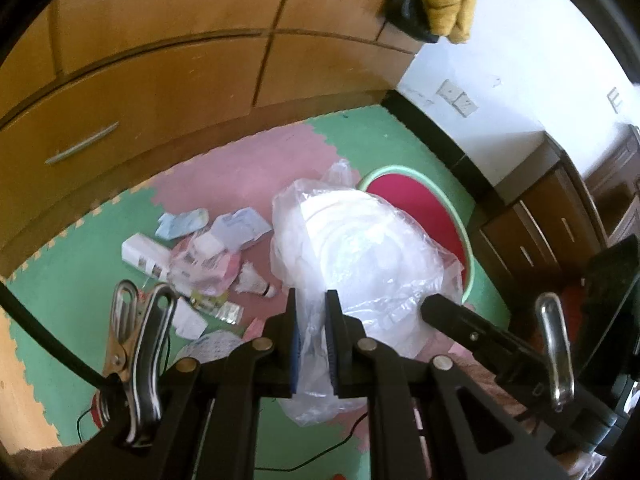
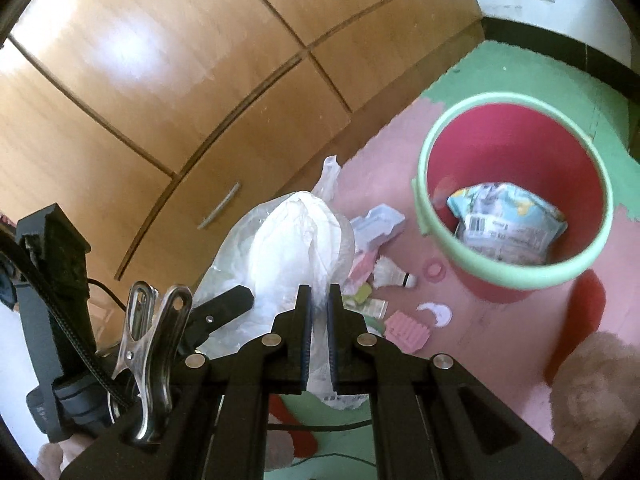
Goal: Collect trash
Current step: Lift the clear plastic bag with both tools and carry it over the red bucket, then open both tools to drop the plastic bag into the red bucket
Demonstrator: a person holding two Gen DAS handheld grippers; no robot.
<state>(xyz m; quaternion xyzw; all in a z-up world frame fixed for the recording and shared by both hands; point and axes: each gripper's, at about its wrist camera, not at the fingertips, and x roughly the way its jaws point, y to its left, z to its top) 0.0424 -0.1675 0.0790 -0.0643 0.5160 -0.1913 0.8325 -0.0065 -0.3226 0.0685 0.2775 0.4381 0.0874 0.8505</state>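
Both sets of jaws are clenched on one clear plastic bag (image 1: 360, 248): the left gripper (image 1: 312, 344) pinches a bunched fold of film between its blue-lined pads, while the right gripper (image 2: 319, 332) clamps another fold of the same bag, whose white contents bulge above the fingers. The bag hangs clear of the foam puzzle mat (image 1: 72, 300), in front of a red bucket (image 2: 516, 160) with a pale green rim, which already holds a crumpled printed wrapper (image 2: 508, 224). Loose litter lies on the pink and green tiles beside the bucket: a white carton (image 1: 144, 256), pale blue packets (image 1: 240, 224), a shuttlecock (image 2: 394, 274) and a pink ridged pad (image 2: 408, 332). Wooden cabinet doors (image 1: 160, 60) stand behind, meeting a white wall (image 1: 500, 80) with sockets.
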